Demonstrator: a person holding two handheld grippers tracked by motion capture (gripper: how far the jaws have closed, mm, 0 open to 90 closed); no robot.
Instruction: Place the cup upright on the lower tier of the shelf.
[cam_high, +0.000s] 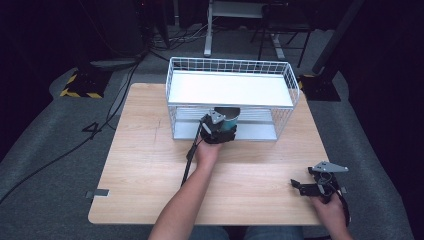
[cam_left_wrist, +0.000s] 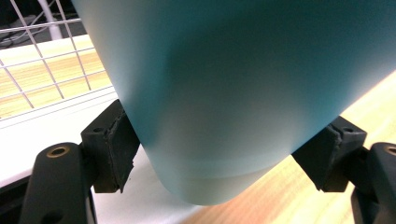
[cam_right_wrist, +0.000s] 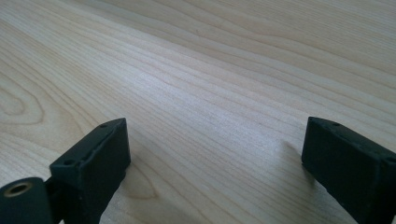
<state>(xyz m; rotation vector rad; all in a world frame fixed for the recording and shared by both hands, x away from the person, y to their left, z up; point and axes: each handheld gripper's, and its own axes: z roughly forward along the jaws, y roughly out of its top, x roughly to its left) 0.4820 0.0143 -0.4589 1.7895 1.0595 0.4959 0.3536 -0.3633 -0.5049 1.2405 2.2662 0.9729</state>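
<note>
High view: left gripper (cam_high: 220, 131) at frame centre holds teal cup (cam_high: 231, 121) at white wire rack (cam_high: 231, 65) lower shelf; right gripper (cam_high: 311, 184) lower right over wooden table (cam_high: 145, 165). Left gripper view: jaws clamp cup (cam_left_wrist: 243, 93) sides. Right gripper view: jaws wide apart, nothing between them, above table (cam_right_wrist: 210, 84).

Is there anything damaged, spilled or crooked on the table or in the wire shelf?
Nothing stands out. The wire shelf stands straight on the table, the left gripper holds the teal cup at its lower level, and the right gripper rests open.
</note>
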